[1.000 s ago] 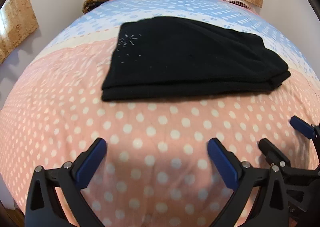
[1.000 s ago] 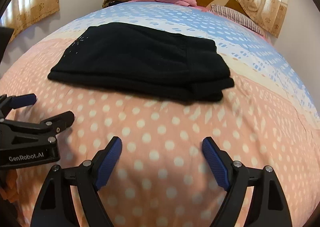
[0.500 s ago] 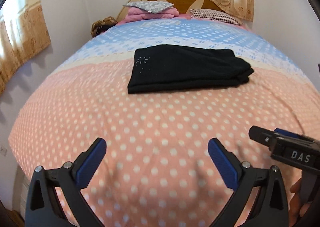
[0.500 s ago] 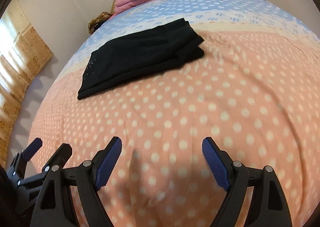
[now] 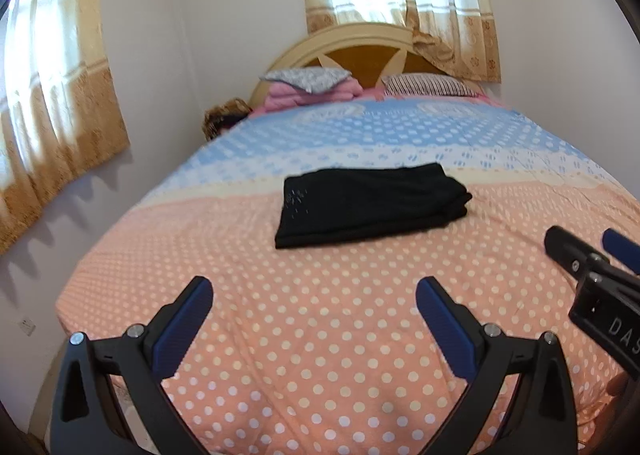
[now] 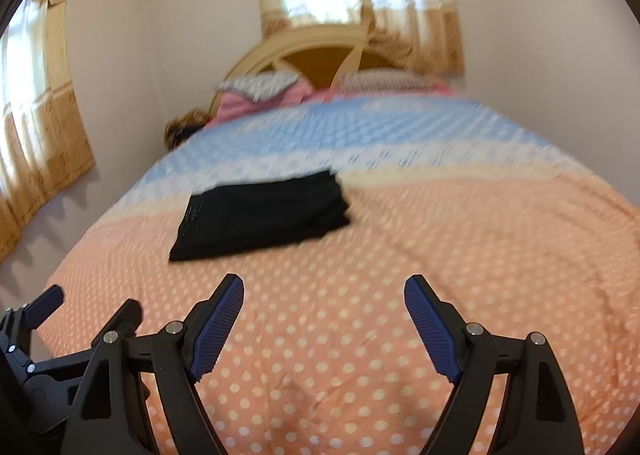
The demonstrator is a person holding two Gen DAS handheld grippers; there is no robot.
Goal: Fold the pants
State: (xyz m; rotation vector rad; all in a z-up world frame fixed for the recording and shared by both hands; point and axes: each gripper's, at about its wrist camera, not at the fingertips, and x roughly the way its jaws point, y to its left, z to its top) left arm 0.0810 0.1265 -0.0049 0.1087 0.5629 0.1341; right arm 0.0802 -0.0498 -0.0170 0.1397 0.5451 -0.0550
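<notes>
The black pants (image 5: pixel 370 205) lie folded in a flat rectangle on the dotted bedspread, mid-bed; they also show in the right wrist view (image 6: pixel 262 213), blurred. My left gripper (image 5: pixel 314 301) is open and empty, held well back from the pants above the pink part of the bed. My right gripper (image 6: pixel 324 297) is open and empty, also far back from the pants. The right gripper shows at the right edge of the left wrist view (image 5: pixel 592 255); the left gripper shows at the lower left of the right wrist view (image 6: pixel 84 309).
The bed (image 5: pixel 360 335) has a pink and blue dotted cover. Pillows and pink folded bedding (image 5: pixel 312 89) lie at the wooden headboard (image 5: pixel 360 51). Curtained windows (image 5: pixel 52 103) are on the left wall and behind the headboard. The bed's left edge (image 5: pixel 72 295) drops to the floor.
Both grippers have pulled back and risen away from the pants, which look much smaller and farther now. The pants lie unmoved. Both stay open.
</notes>
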